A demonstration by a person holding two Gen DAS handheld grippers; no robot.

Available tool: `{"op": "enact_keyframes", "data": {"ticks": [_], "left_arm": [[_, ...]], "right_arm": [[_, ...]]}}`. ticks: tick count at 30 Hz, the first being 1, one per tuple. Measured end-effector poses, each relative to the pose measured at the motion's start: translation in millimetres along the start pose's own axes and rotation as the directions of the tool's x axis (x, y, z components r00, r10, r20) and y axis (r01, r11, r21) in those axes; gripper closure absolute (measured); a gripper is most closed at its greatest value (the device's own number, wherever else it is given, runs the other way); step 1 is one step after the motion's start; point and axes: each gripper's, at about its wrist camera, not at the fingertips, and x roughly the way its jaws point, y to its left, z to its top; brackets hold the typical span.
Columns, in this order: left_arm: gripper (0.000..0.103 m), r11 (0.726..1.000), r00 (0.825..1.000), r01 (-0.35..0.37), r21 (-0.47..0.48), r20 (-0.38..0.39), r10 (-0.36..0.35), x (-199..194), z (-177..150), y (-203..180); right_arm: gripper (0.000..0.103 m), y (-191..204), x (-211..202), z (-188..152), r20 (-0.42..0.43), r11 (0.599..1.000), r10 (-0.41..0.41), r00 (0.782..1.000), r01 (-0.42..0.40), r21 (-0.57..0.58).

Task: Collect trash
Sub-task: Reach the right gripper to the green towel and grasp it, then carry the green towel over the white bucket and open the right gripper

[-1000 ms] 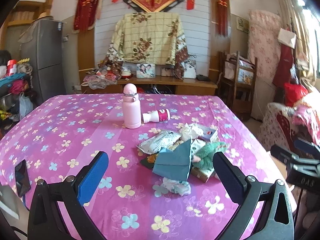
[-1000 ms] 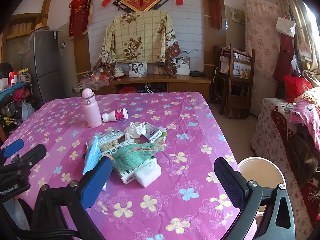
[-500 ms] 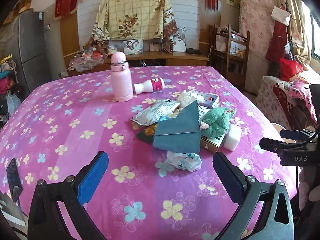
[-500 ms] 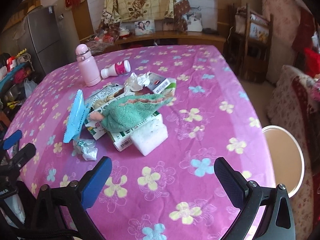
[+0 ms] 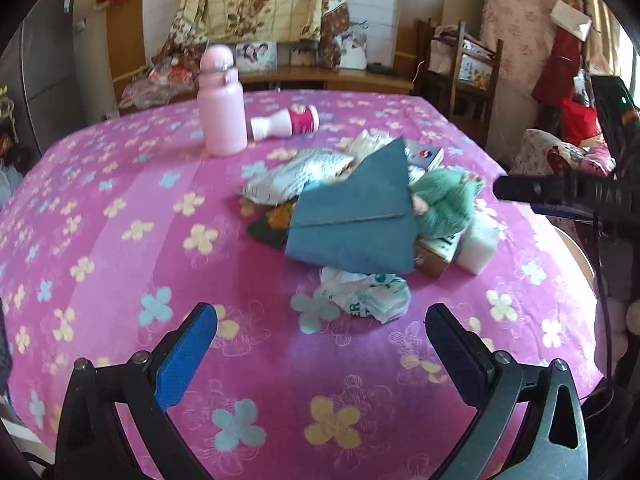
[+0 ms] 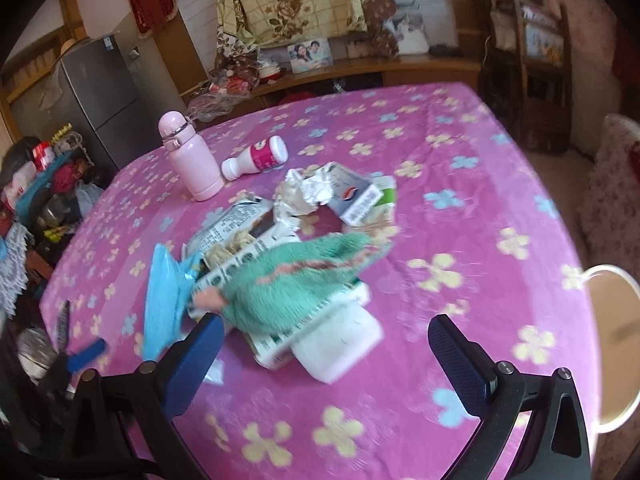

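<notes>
Both tools hang released over the counter [image 5: 120,240], each empty. Left tool [image 5: 320,356] points at the crumpled wrapper [image 5: 364,292] lying just before it, likely the easiest first pick since it sits apart from the heap. Right tool [image 6: 326,354] faces the white block [image 6: 340,344] under the green cloth [image 6: 296,280]. Trash is piled mid-counter around a blue folded paper [image 5: 356,220]. A pale bin [image 6: 612,340] waits beside the counter's edge, handy for dropping.
</notes>
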Motion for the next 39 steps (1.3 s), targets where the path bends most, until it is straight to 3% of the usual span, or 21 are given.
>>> {"op": "enact_keyframes", "data": {"ticks": [8, 10, 11, 12, 14, 16, 17, 19, 24, 31, 39], "left_arm": [[0.003, 1.000, 0.999, -0.012, -0.013, -0.035, 0.011, 35.1, 8.0, -6.0], [0.014, 1.000, 0.999, -0.001, -0.026, -0.043, 0.000, 40.7, 8.6, -7.1], [0.028, 0.999, 0.999, 0.011, -0.036, -0.052, -0.013, 44.0, 9.1, -7.2], [0.034, 0.999, 0.998, 0.022, -0.045, -0.062, -0.024, 47.3, 9.4, -7.3], [0.053, 0.997, 0.994, 0.048, -0.063, -0.094, -0.054, 54.1, 7.1, -7.1], [0.060, 0.998, 0.995, 0.040, -0.051, -0.087, -0.044, 53.0, 4.7, -8.5], [0.072, 0.997, 0.994, 0.049, -0.051, -0.097, -0.054, 52.6, 3.9, -8.5], [0.084, 0.995, 0.992, 0.065, -0.071, -0.103, -0.072, 48.3, 2.9, -5.8], [0.087, 0.988, 0.988, 0.110, -0.107, -0.099, -0.121, 31.2, 0.0, -0.6], [0.087, 0.990, 0.988, 0.125, -0.068, -0.087, -0.131, -4.9, -6.3, -8.0], [0.087, 0.987, 0.986, 0.160, 0.006, -0.036, -0.160, -38.2, 2.6, -36.1]], "right_arm": [[0.000, 3.0, 48.4, 16.1, -0.067, 0.996, 0.074, 0.995, -0.071, 0.059], [0.000, 6.9, 56.0, 17.6, -0.076, 0.996, 0.080, 0.994, -0.076, 0.051], [0.004, 8.4, 58.2, 16.9, -0.079, 0.996, 0.080, 0.994, -0.076, 0.045], [0.011, 10.2, 61.6, 16.0, -0.083, 0.996, 0.080, 0.993, -0.077, 0.040], [0.015, 11.3, 63.6, 14.4, -0.074, 0.996, 0.081, 0.994, -0.078, 0.038], [0.032, 12.7, 59.2, 13.4, -0.051, 0.994, 0.099, 0.994, -0.097, 0.041], [0.037, 13.6, 55.8, 13.2, -0.045, 0.993, 0.107, 0.993, -0.105, 0.044], [0.043, 17.2, 49.3, 13.0, -0.035, 0.994, 0.103, 0.994, -0.102, 0.024], [0.047, 20.2, 21.4, 10.2, 0.019, 0.993, 0.118, 0.993, -0.119, 0.010], [0.047, 16.8, -30.0, 7.9, 0.090, 0.989, 0.149, 0.985, -0.149, -0.010], [0.047, -8.7, -59.8, -13.4, 0.113, 0.993, 0.116, 0.987, -0.117, 0.003]]}}
